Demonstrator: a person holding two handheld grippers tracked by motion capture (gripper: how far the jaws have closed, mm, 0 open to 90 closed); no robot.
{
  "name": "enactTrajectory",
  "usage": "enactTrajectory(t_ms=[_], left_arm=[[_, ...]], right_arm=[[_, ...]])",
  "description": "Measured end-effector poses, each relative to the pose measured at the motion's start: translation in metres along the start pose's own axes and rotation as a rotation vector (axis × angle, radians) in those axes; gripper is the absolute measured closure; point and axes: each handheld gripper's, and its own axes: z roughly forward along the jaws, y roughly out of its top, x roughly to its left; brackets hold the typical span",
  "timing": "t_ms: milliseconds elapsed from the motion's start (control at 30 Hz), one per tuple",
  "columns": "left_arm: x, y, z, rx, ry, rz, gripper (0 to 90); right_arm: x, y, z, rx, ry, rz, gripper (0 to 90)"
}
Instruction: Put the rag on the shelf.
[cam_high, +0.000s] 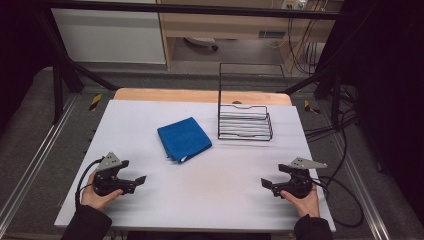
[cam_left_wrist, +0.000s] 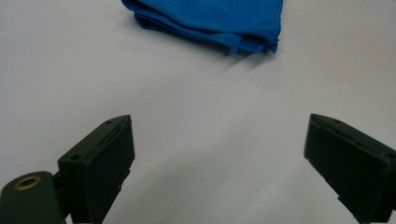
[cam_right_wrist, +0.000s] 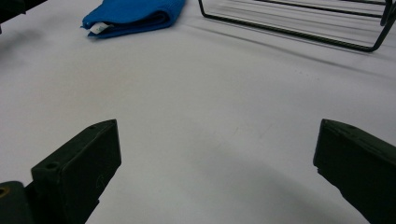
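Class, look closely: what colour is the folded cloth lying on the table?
The folded cloth is plain bright blue; it shows best in the high view.

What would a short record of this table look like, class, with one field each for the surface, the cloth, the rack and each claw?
surface: white table, wooden strip at far edge
cloth: blue cloth, folded, lying flat near the middle
rack: black wire rack, to the right of the cloth, nothing in it
left claw: left claw, open, holding nothing, hand-held at near left
right claw: right claw, open, holding nothing, hand-held at near right
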Motion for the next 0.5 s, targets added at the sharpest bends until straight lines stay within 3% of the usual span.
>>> enactTrajectory(t_ms=[500], left_arm=[[-0.0052, 0.0042, -0.0008, -0.001, -0.005, 0.006, 8.5]], right_arm=[[0.004, 0.0016, 0.0029, 0.016, -0.005, -0.016, 1.4]])
